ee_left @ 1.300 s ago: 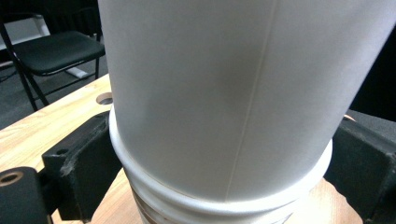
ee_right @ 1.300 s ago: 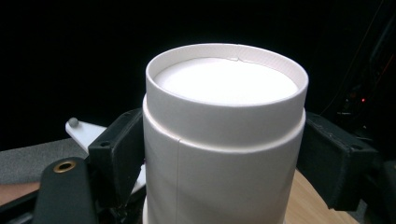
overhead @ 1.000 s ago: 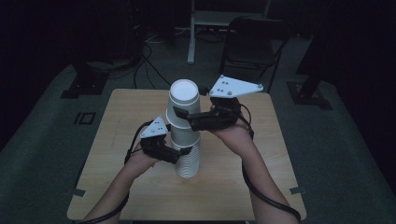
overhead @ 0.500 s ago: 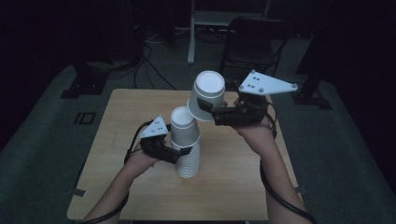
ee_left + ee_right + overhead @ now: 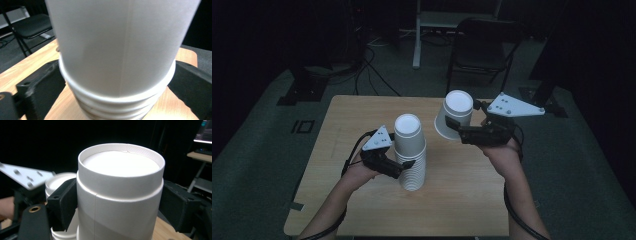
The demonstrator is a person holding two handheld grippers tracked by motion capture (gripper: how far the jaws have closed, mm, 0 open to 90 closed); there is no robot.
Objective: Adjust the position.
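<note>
Cups are what I have in both grips: a tall stack of upside-down white paper cups (image 5: 410, 160) stands on the wooden table (image 5: 462, 200), and my left gripper (image 5: 398, 167) reaches in level from the left with one black jaw on either side of it, about halfway up. In the left gripper view the ribbed rims of the stack (image 5: 117, 97) sit between my two jaws, which stand at their widest and have just eased out a touch; whether the pads press on the paper I cannot tell. My right gripper (image 5: 457, 131) is off to the right and higher, holding a single white cup (image 5: 454, 119) clear above the table, well apart from the stack, tilted so its closed bottom faces up and toward the camera. In the right gripper view that single cup (image 5: 120, 195) is clamped between my two jaws, one on each flank, with the stack's top (image 5: 58, 182) showing behind it
</note>
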